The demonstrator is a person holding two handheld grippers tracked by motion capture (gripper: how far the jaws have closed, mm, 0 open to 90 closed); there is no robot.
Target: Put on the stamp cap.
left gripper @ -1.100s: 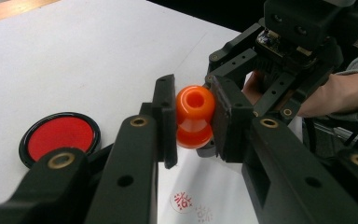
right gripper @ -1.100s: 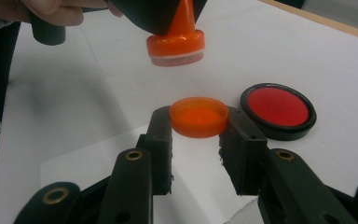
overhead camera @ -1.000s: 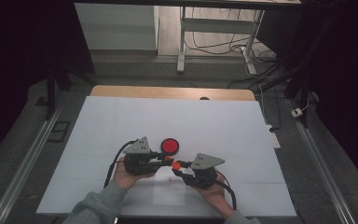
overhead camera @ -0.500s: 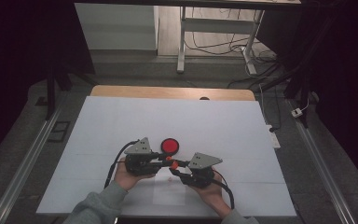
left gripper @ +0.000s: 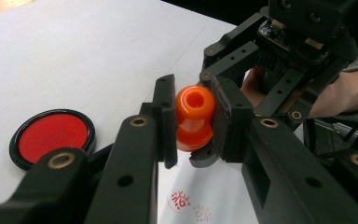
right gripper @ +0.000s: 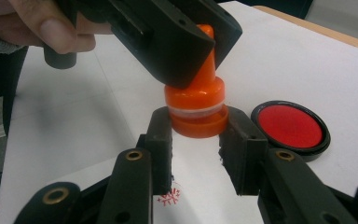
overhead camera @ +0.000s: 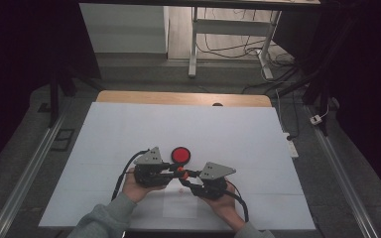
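Nearby, red ink pad (overhead camera: 181, 154) in black case

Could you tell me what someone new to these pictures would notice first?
Most striking is the bright orange stamp near the front of the white table, gripped by the left gripper at its handle and the right gripper at its wider base. Just behind it lies a round red ink pad in a black rim. Beneath the stamp, red stamped marks show on a paper sheet.
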